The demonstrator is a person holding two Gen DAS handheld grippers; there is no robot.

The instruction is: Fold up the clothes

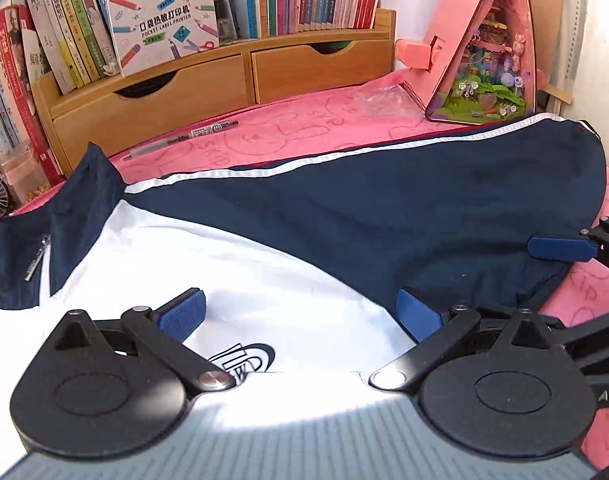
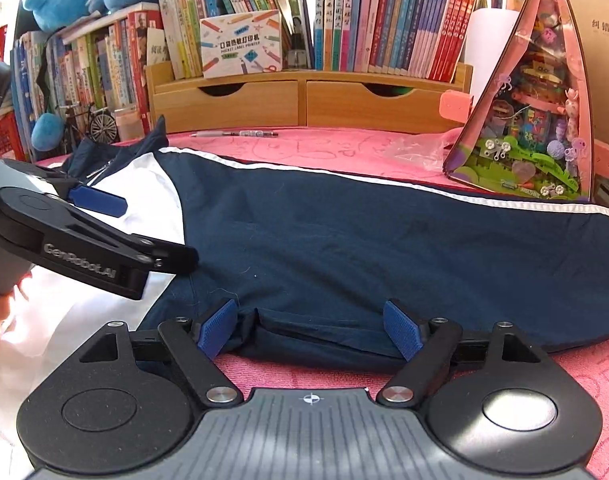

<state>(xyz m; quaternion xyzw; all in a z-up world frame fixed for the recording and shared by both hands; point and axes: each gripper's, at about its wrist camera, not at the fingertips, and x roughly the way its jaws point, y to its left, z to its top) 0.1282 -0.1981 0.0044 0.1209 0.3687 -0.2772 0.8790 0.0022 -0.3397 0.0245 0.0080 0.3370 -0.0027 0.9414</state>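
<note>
Left wrist view: set low and close over the navy-and-white zip jacket [image 1: 344, 220], angled down and forward toward the wooden two-drawer book rack [image 1: 224, 84] across the upper frame. Right wrist view: likewise low, close and tilted down, set at the jacket's near navy hem [image 2: 324, 344], facing the same rack [image 2: 304, 100] squarely. Shared by both: jacket, pink printed cloth [image 1: 304, 128], rack, pink triangular toy box [image 1: 488, 60] at upper right.
</note>
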